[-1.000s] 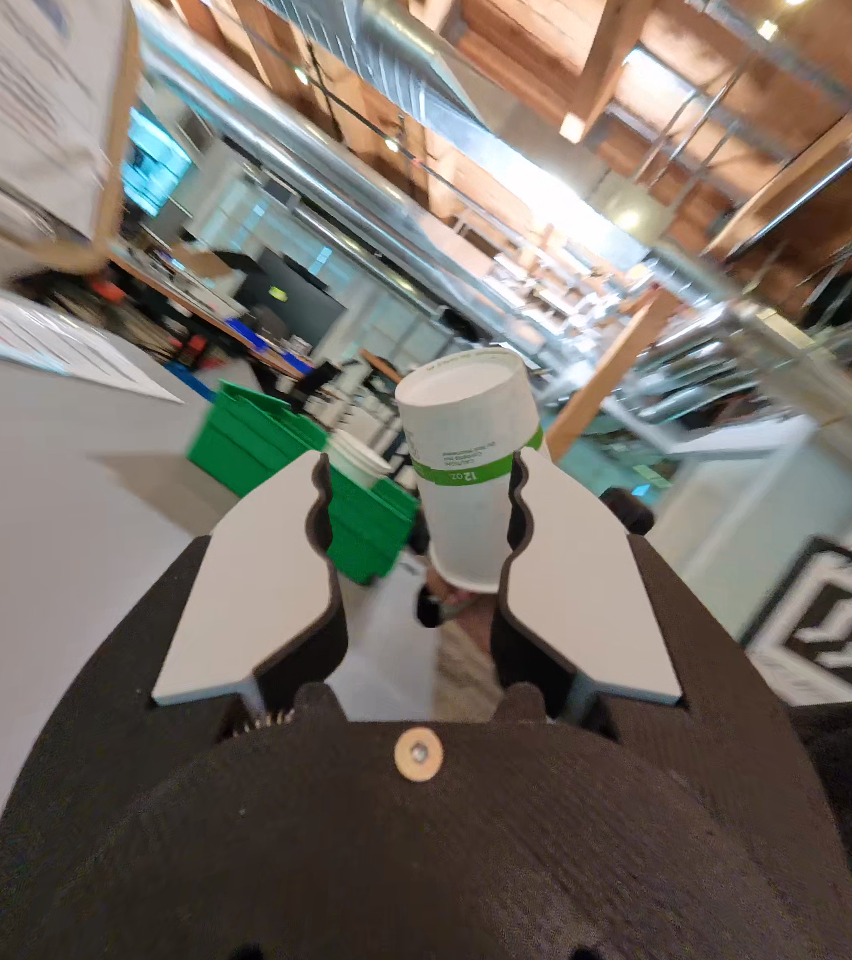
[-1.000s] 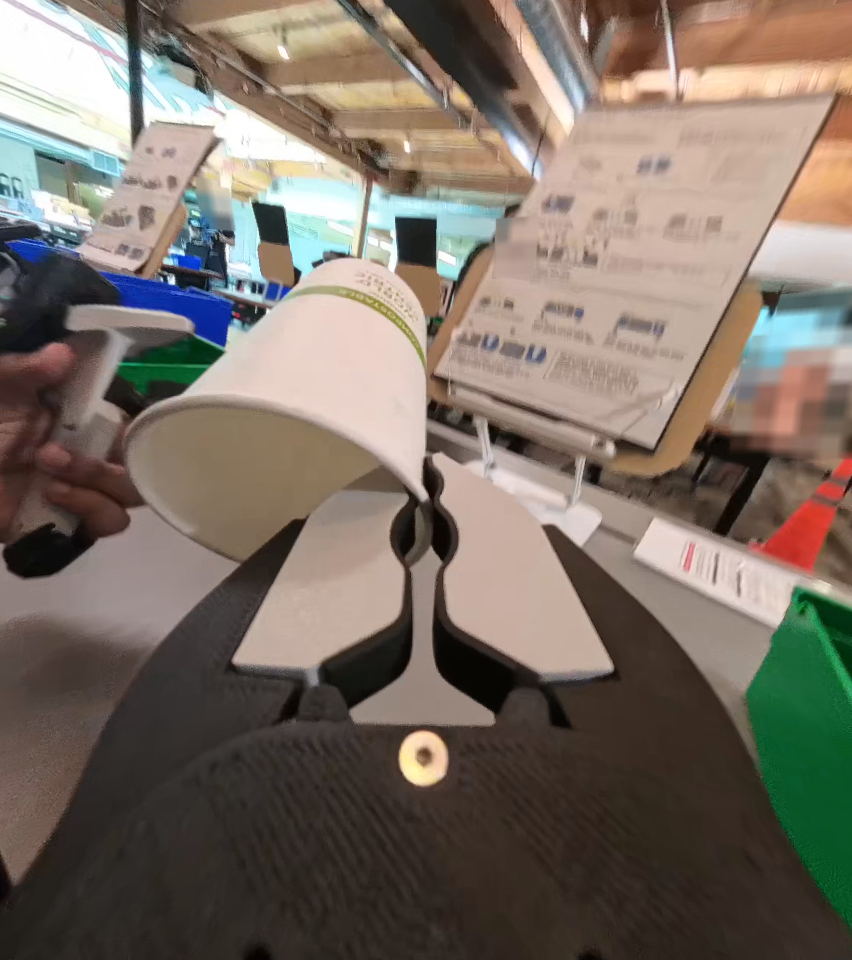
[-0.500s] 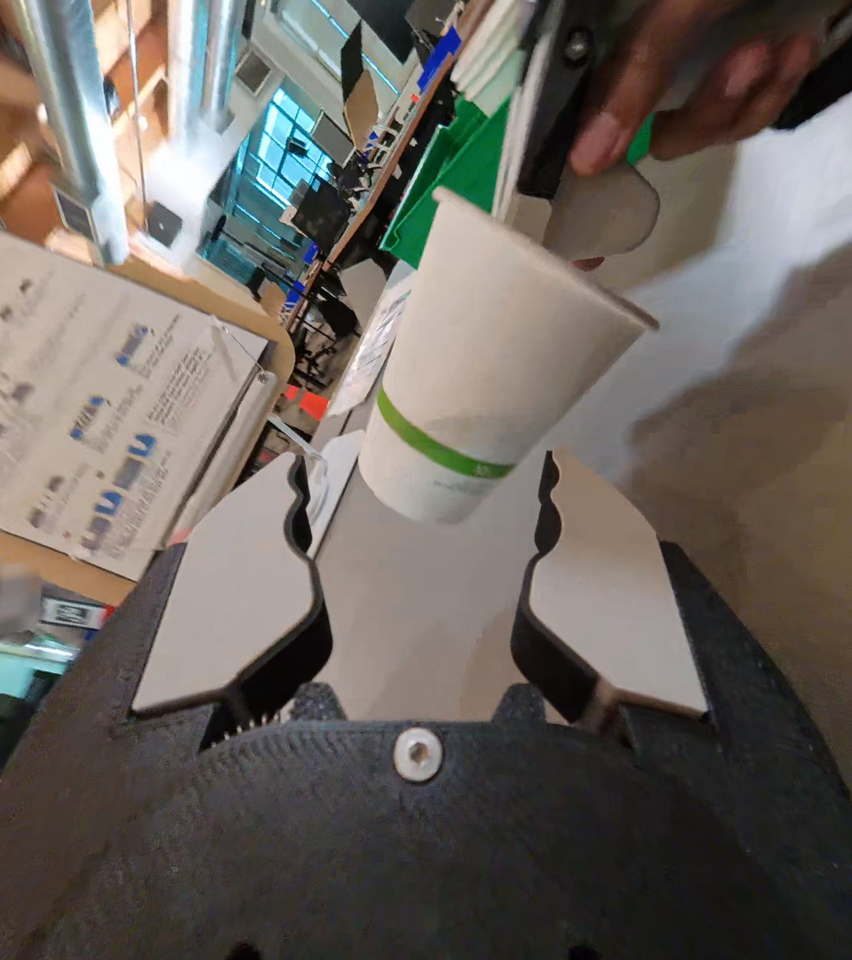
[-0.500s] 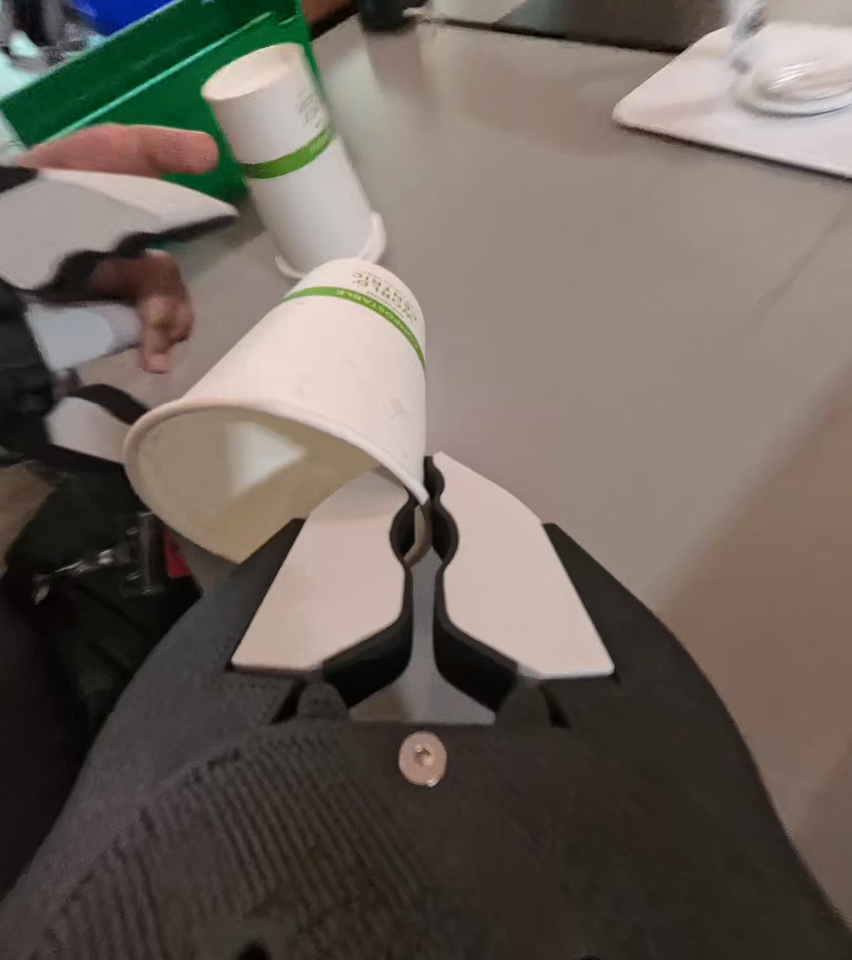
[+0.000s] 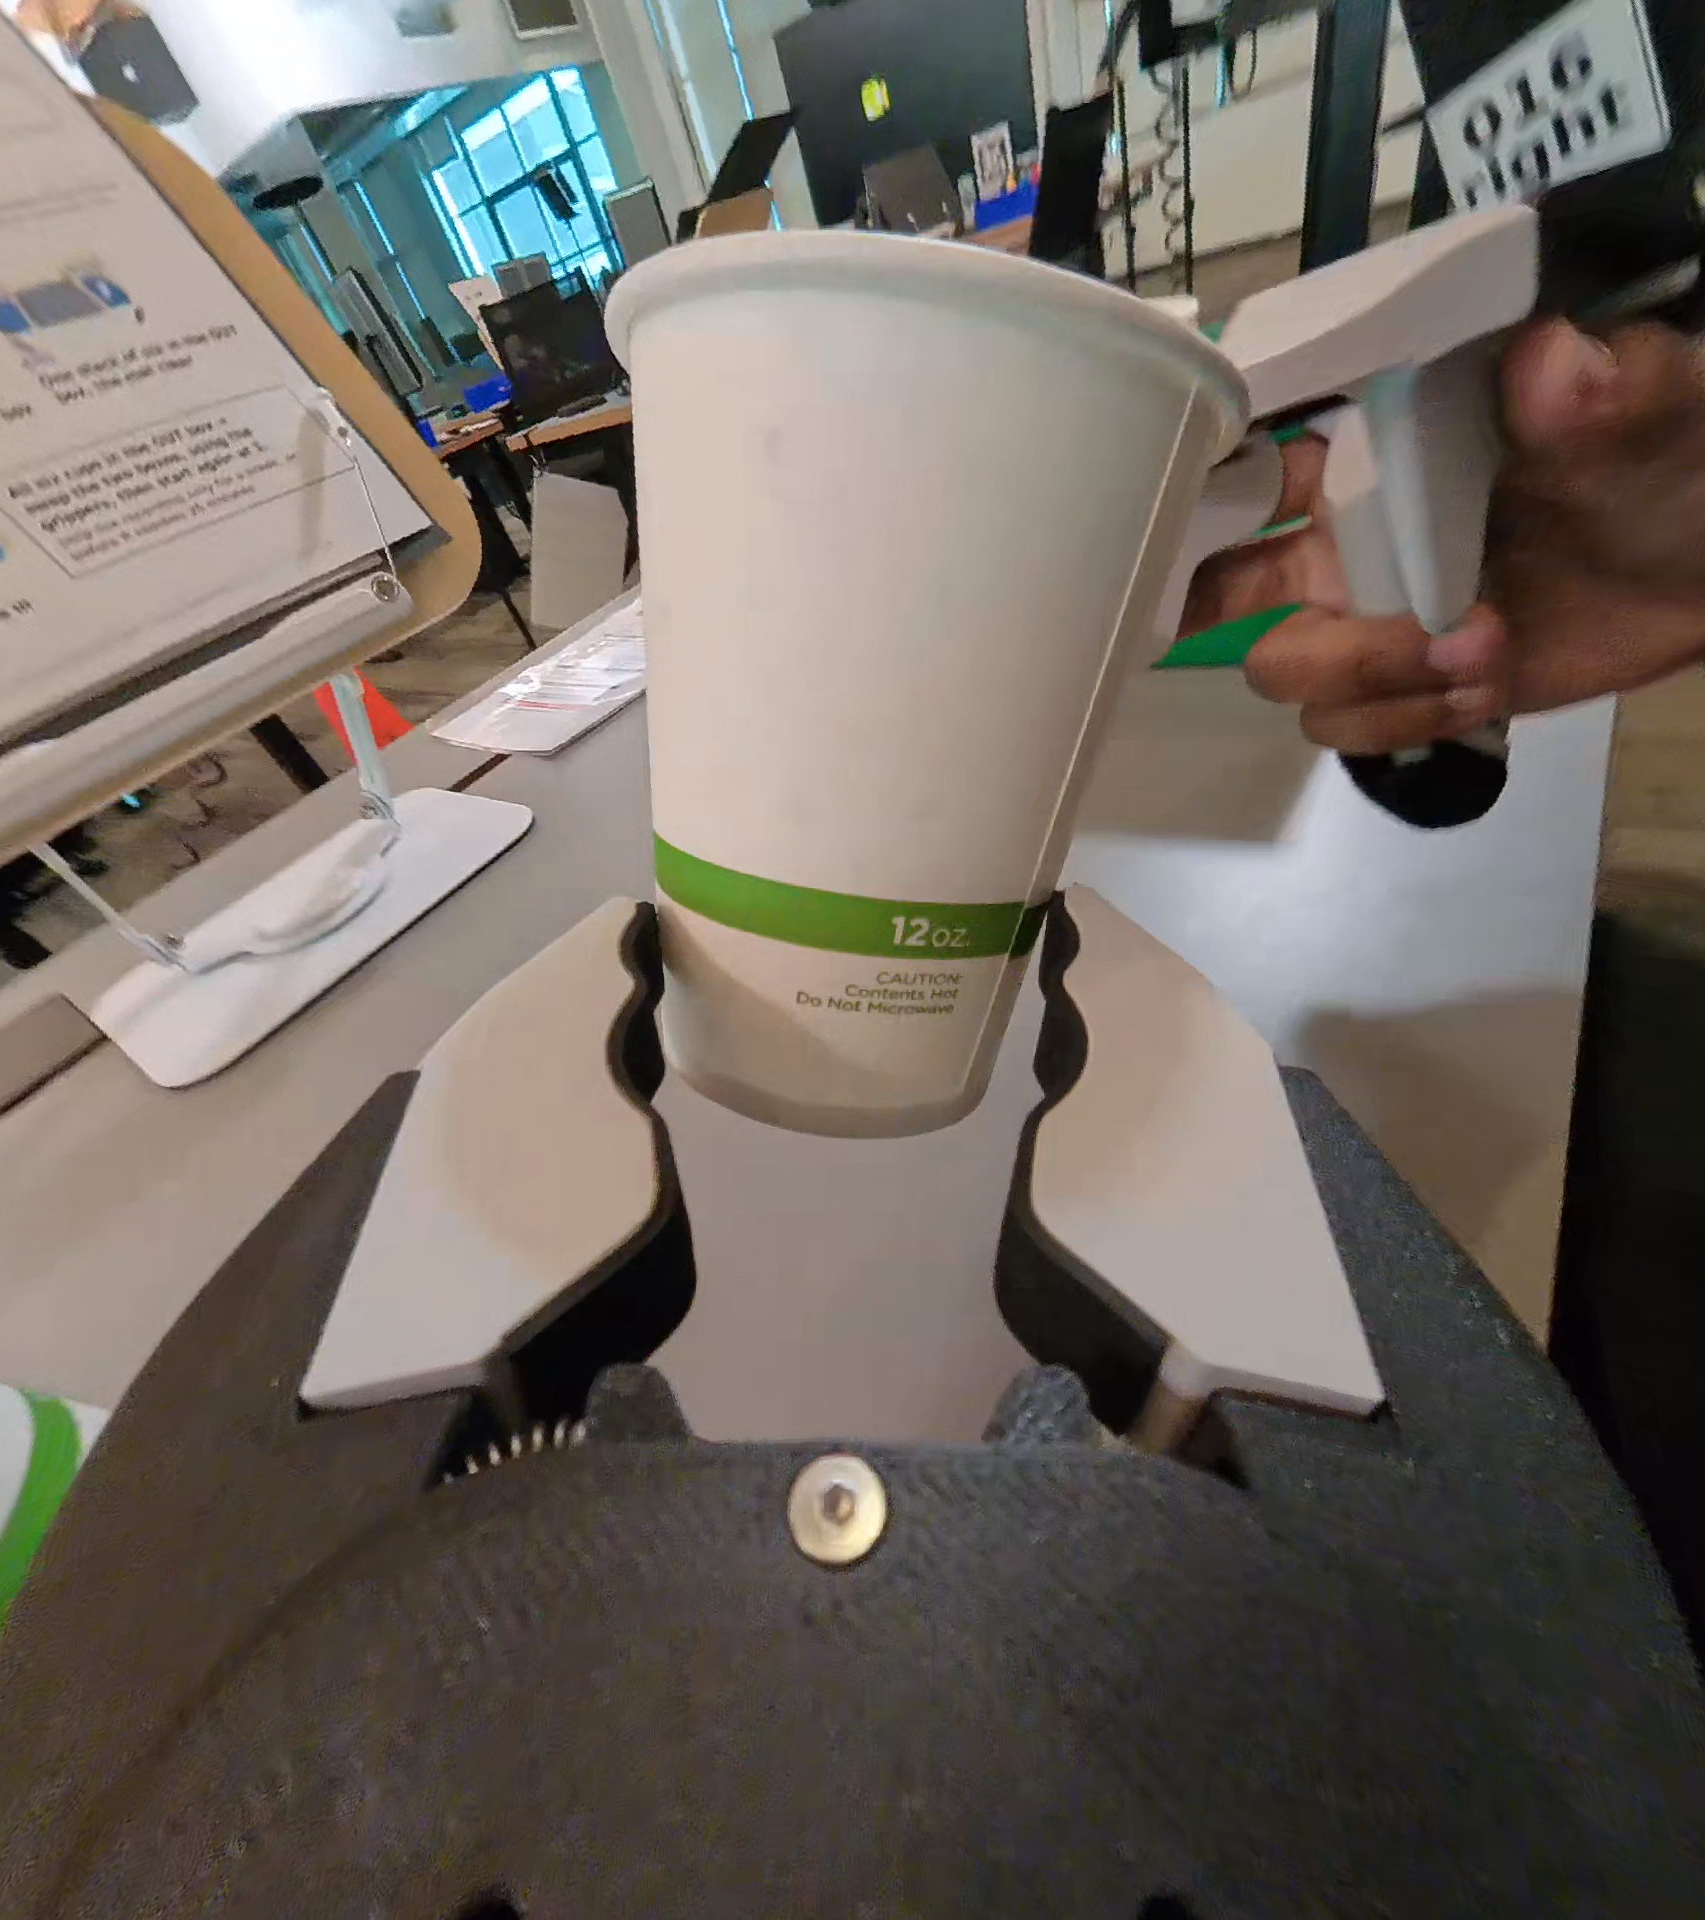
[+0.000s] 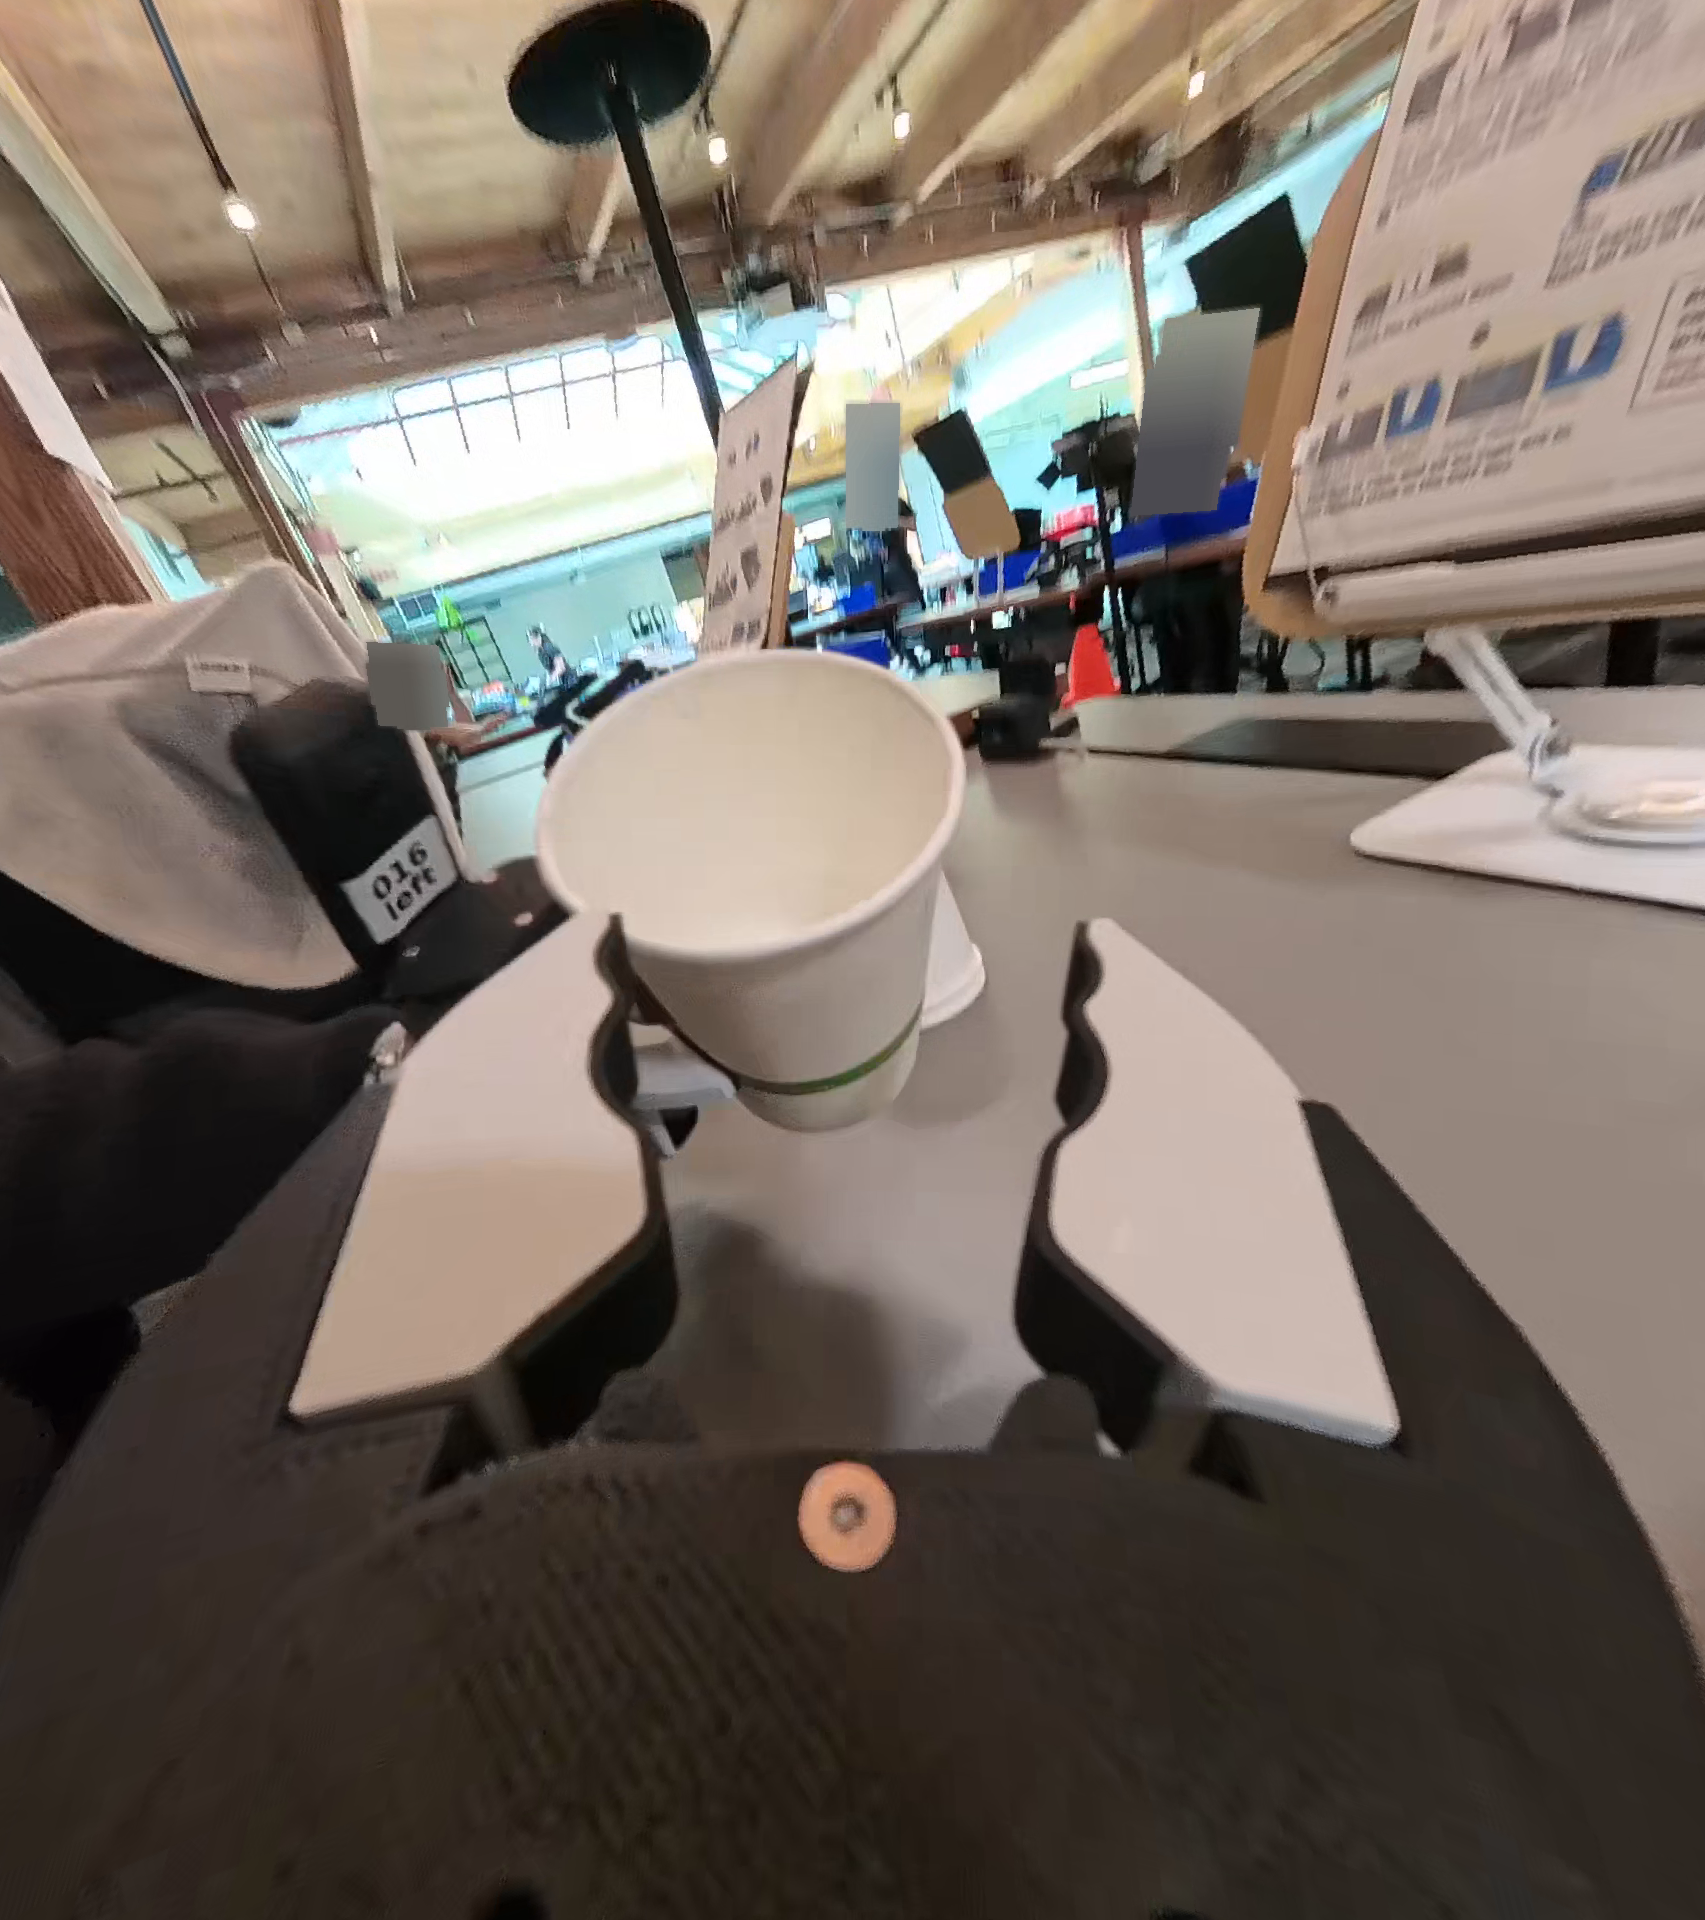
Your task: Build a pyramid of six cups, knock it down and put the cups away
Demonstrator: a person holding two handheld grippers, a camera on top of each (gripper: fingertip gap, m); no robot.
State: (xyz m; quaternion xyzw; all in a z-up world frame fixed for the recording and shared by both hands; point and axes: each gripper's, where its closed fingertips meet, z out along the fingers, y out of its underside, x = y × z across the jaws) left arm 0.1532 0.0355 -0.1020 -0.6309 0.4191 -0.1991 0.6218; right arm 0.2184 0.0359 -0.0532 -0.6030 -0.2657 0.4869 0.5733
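Paper cup, white with a green band: being held upright above the grey table, mouth up, its base clamped between the jaws of the left gripper.

Right gripper: jaws being kept wide apart, nothing gripped; the cup is being seen just ahead of it, tilted, mouth open toward the camera.

Second cup: being kept upside down on the table behind the first.

Sign board on a stand: being displayed at the table's far side.

Hand: being wrapped around the right gripper's handle.
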